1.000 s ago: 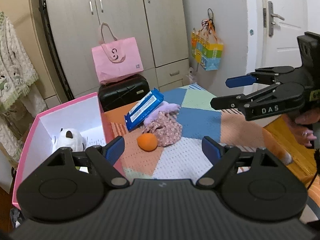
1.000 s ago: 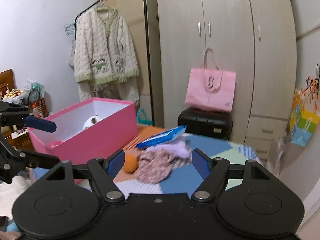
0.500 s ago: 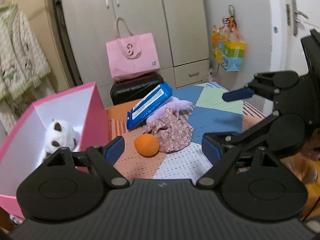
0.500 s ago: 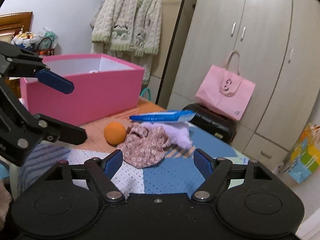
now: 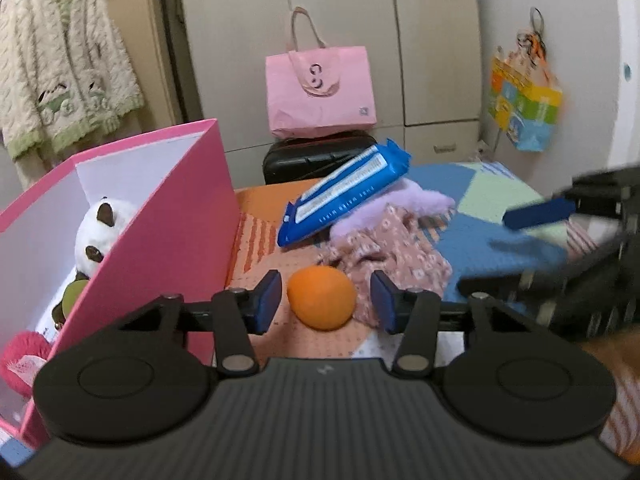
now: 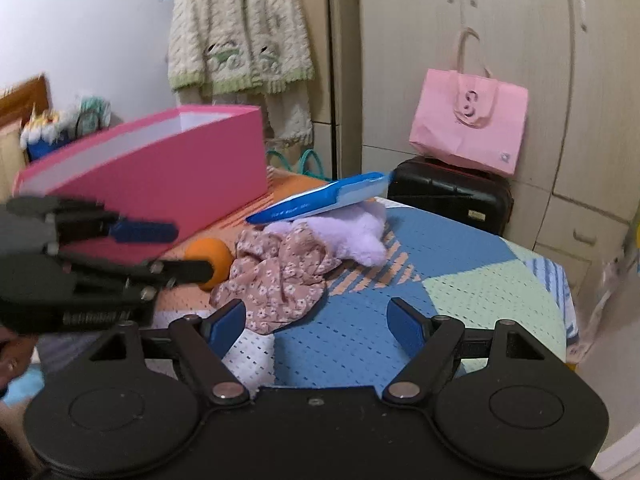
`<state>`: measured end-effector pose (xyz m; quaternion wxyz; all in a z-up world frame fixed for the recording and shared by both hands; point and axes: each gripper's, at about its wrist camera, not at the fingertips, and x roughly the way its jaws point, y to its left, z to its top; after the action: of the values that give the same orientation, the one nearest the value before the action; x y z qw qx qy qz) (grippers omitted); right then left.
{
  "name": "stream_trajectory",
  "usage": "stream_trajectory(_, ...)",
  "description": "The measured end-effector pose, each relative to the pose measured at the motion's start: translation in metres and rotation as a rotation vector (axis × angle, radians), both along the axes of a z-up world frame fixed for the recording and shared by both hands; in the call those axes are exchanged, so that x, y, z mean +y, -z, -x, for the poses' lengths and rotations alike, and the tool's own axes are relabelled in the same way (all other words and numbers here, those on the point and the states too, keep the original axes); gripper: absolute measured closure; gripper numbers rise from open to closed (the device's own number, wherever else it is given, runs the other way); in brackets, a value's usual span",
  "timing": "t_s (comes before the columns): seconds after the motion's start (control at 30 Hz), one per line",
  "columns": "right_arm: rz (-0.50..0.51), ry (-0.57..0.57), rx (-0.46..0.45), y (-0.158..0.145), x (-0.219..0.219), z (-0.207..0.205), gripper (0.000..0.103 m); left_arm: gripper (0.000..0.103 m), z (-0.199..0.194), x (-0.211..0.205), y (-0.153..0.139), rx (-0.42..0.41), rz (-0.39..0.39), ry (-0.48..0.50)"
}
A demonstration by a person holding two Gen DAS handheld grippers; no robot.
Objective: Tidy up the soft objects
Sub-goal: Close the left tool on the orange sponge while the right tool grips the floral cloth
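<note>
An orange ball [image 5: 322, 297] lies on the patchwork cover beside a floral pink cloth [image 5: 394, 256], a purple plush [image 5: 404, 202] and a blue packet [image 5: 344, 196] on top. My left gripper [image 5: 324, 306] is open, its pads on either side of the ball, not touching. A pink box [image 5: 176, 216] at the left holds a panda toy [image 5: 98, 236] and a red knit item [image 5: 22, 354]. My right gripper [image 6: 318, 324] is open and empty, close before the floral cloth [image 6: 280, 276]. The ball [image 6: 212, 258] and the left gripper [image 6: 176, 250] also show in the right wrist view.
A pink tote bag [image 5: 320, 84] sits on a black suitcase [image 5: 316, 158] by the wardrobe behind the table. A knit cardigan [image 6: 240, 28] hangs on a rack at the left. A colourful bag [image 5: 526, 108] hangs on the right wall.
My left gripper has moved forward and down to straddle the orange ball, its jaws narrower. My right gripper has come closer to the floral cloth, still open.
</note>
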<state>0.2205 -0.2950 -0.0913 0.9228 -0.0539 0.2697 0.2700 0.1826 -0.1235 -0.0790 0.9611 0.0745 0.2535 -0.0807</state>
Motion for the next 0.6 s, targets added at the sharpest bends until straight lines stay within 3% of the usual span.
stream_trajectory(0.23,0.140,-0.113,-0.076,0.006,0.039,0.003,0.022,0.055,-0.020,0.003,0.005,0.069,0.039,-0.028)
stream_trajectory(0.4,0.124,-0.114,-0.041,0.012,0.044,-0.012,0.021,0.055,-0.030,0.008,0.011,0.124,0.067,-0.050)
stream_trajectory(0.6,0.221,-0.168,-0.081,0.014,0.061,-0.018,0.020,0.060,-0.035,0.010,0.016,0.150,0.107,-0.043)
